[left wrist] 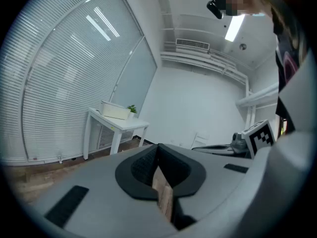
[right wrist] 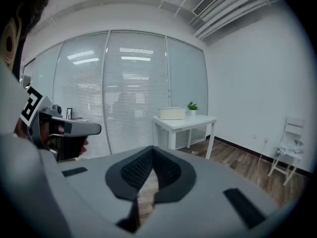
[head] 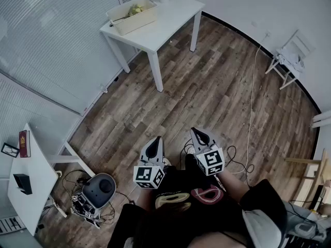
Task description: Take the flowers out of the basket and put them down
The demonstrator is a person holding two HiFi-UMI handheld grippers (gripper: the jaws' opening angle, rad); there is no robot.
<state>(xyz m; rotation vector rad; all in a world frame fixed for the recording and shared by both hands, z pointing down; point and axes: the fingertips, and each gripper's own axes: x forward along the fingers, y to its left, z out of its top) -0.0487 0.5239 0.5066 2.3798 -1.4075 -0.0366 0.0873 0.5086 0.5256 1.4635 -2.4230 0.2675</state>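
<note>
Flowers (head: 135,9) in basket (head: 138,22) | well apart fm L claw (head: 154,142), R claw (head: 199,134)

No legible text, brand or number. Cubes (head: 149,175) on left gripper (head: 156,139) and right gripper (head: 197,132): square black-white markers only. Book (head: 24,143) cover: print unreadable.

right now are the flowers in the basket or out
In. The flowers lie inside the basket, which stands on the white table.

An office room — glass walls with blinds (head: 51,35), a white table (head: 176,14), wood-plank floor (head: 217,87), ceiling air vent (left wrist: 192,44).
</note>
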